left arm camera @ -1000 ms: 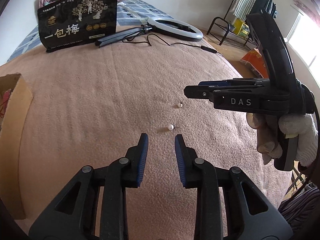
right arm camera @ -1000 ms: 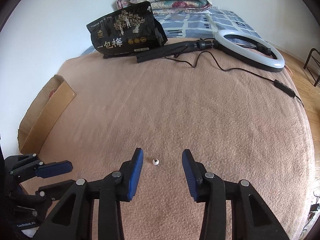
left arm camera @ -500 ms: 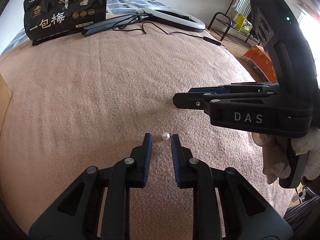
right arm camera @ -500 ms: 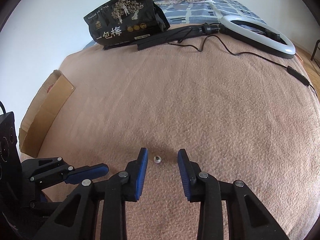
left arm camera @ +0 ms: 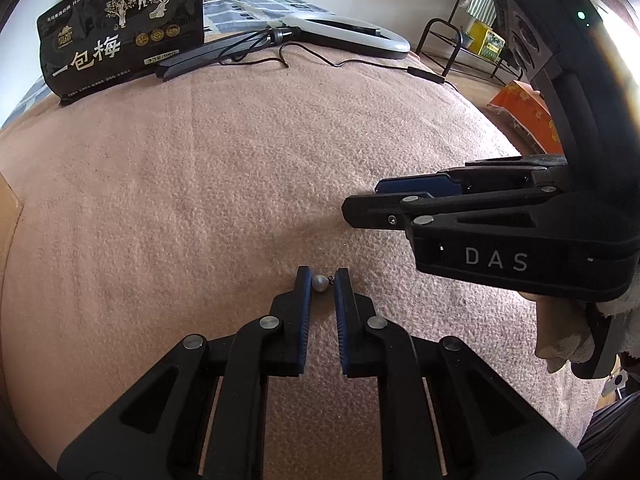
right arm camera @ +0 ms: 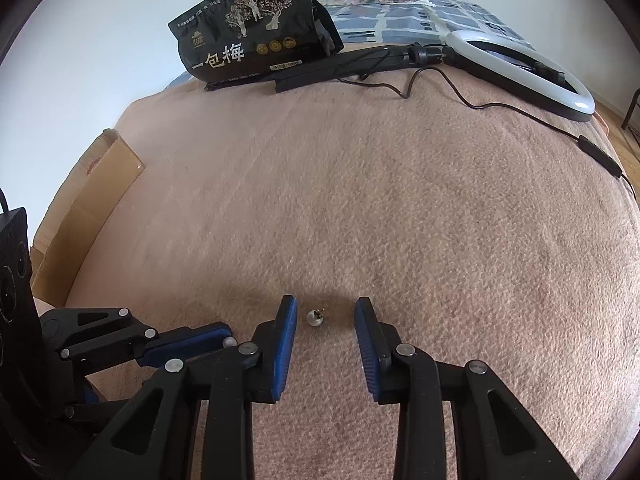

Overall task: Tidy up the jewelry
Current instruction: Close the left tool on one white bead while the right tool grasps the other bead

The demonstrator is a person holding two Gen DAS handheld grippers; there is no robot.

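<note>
Both grippers were low over the pink fleece blanket [right arm camera: 360,200] that covered the bed, each pointed steeply down at its own small pearl earring.

Left gripper [left arm camera: 323,280]: black two-finger tool with blue ribbed pads. Its jaws were closing, with only a narrow gap left. The first small white pearl stud earring [left arm camera: 319,283] lay on the blanket between the fingertips, against or just beside the left pad, its dark metal post pointing toward the right pad. The right pad was not yet pressing on it, so the earring was framed but not gripped.

Right gripper [right arm camera: 326,312]: same build, jaws released and partly apart. The second small white pearl stud earring [right arm camera: 314,317] lay on the blanket between the tips, nearer the left pad and clear of both. In the left wrist view this gripper [left arm camera: 360,204] came in from the right, held by a hand in a white knit glove [left arm camera: 616,308]; from that angle its earring was hidden.

The two grippers sat close beside each other, left tips just beside the right tool's left finger.

Far edge of the blanket: black printed snack bag [right arm camera: 256,36], white ring light with black stand [right arm camera: 520,68] and trailing cord. Brown cardboard box [right arm camera: 80,216] at the left edge.
</note>
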